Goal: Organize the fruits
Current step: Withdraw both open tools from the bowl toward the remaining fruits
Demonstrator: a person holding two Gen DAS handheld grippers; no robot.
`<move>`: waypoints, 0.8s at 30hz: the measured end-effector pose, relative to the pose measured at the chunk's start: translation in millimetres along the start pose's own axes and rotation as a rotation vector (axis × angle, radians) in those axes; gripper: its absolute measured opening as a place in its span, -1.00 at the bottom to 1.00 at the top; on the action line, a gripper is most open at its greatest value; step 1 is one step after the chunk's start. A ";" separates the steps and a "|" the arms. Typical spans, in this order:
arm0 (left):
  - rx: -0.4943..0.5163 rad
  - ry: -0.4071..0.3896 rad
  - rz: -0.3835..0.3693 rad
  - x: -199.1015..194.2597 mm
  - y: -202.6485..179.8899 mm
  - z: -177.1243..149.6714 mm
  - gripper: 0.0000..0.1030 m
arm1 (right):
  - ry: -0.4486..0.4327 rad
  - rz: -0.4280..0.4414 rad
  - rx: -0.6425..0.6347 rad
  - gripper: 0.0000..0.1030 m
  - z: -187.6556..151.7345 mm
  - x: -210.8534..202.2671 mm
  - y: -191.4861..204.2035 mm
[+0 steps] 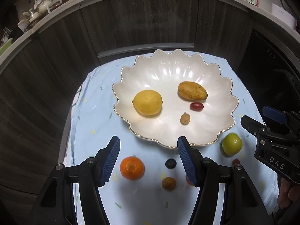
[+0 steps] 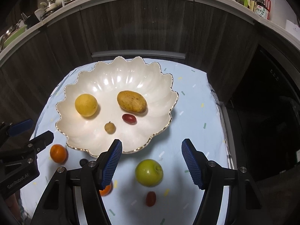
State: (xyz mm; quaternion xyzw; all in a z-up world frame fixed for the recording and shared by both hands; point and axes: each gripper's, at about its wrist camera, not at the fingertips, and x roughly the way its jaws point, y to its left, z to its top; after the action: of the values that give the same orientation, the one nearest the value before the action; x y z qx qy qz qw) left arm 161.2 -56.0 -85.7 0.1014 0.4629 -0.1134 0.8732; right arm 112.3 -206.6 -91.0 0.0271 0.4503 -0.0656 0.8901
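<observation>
Left gripper [image 1: 149, 161], lower centre of the left wrist view: blue ribbed pads spread apart with nothing pinched, hovering above the tablecloth; between the pads appear a tangerine [image 1: 132, 168] at lower left, a blueberry [image 1: 170, 163] just right of it, and a small brown rough-skinned fruit [image 1: 169, 183] below the blueberry, all lying on the cloth and apart from the pads. Right gripper [image 2: 151, 162], lower centre of the right wrist view: pads likewise spread and empty, with a green apple [image 2: 149, 172] lying on the cloth between them and a red cherry tomato [image 2: 151, 198] below the apple; a second orange fruit [image 2: 106, 190] shows partly behind the left-hand pad. Above both grippers, mid-frame, stands a white scalloped bowl [image 1: 131, 71] with a gilt rim, holding a lemon [image 1: 147, 102] at left, a yellow-brown mango [image 1: 192, 91] at right, a red cherry tomato [image 1: 196, 106] just below the mango, and a small tan round fruit [image 1: 185, 118] near the bowl's centre. The bowl rests on a pale blue tablecloth [image 1: 90, 123] with small printed flecks. Beyond it, upper frame, run dark wood-grain cabinet fronts [image 2: 140, 28] beneath a pale countertop edge carrying bottles [image 2: 261, 5] at upper right and crockery at upper left
</observation>
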 end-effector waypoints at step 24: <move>0.018 0.039 -0.032 13.6 -6.5 -39.1 0.21 | 0.068 0.016 -0.013 0.29 -38.0 14.4 4.5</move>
State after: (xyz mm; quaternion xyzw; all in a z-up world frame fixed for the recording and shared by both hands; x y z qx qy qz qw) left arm 136.0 -52.6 -119.0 0.1041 0.4804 -0.1294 0.8612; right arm 91.1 -199.4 -125.2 0.0273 0.4806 -0.0547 0.8748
